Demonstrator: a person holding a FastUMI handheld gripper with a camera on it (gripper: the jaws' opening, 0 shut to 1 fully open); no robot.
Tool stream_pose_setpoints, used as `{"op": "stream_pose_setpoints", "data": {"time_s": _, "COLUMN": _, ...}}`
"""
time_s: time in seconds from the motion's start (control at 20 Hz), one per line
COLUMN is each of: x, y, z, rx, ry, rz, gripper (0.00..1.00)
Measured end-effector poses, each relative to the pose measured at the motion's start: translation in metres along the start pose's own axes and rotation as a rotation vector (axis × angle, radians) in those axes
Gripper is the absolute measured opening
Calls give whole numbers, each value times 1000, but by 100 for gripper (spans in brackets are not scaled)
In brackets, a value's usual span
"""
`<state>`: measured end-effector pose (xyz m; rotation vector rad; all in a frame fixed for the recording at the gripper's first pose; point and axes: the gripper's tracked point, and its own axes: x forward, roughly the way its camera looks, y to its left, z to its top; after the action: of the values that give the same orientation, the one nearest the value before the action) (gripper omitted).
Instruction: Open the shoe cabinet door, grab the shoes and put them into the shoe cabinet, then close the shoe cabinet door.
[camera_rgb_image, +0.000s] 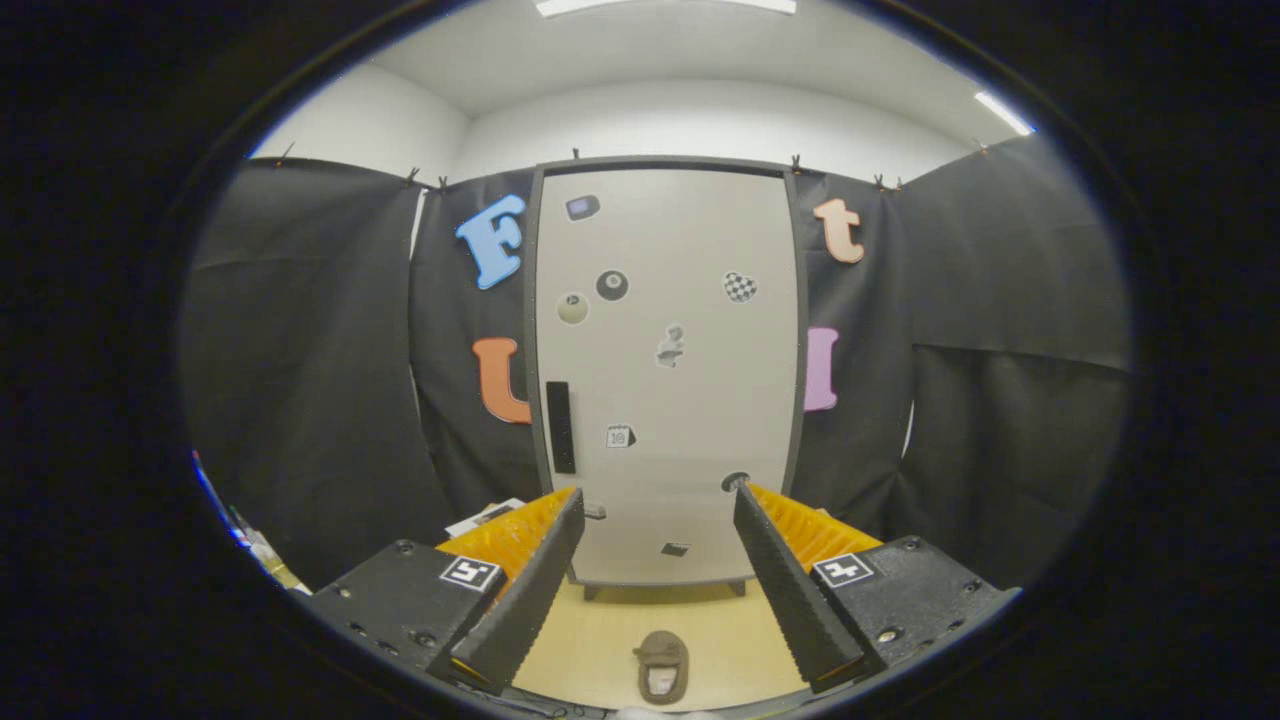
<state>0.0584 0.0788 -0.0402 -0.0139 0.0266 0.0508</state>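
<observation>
Shoe cabinet (665, 400): tall, pale grey, flat-fronted box with dark frame, standing upright against black cloth wall, straight ahead of gripper (660, 520) and well beyond fingertips. Door shut, flush with frame all round. Small stickers scattered over door face; ignore. Short feet visible under cabinet, on light wooden floor (720, 630).

Black vertical bar handle (560, 427) on left side of cabinet door, about mid-height, close to left frame edge. Likely only usable hold: door panel itself flat and smooth, nothing to pinch. Handle judged rigid, narrow enough for both fingers to straddle. Hinge presumably on cabinet's right, so pull expected to swing in an arc; door probably light, possibly magnetic catch, so steady pull rather than jerk to avoid rocking cabinet.

Brown slipper-like shoe (661, 665) flat on floor in front of cabinet, between fingers and nearer than cabinet feet, toe pointing towards cabinet. Looks soft, light, floppy; likely to sag if pinched at toe. Best bet: grip on rim of opening or heel edge, where material doubles up. Only one shoe seen.

Gripper fingers spread wide, nothing between them, touching neither shoe nor cabinet.

Task judged at start: door not yet opened.
</observation>
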Motion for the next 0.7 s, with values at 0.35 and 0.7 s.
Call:
{"op": "stream_pose_setpoints", "data": {"time_s": 0.35, "x": 74, "y": 55, "z": -23, "rx": -10, "ry": 27, "rz": 60, "gripper": 99}}
{"op": "stream_pose_setpoints", "data": {"time_s": 0.7, "x": 169, "y": 83, "z": -27, "rx": -20, "ry": 23, "rz": 77, "gripper": 99}}
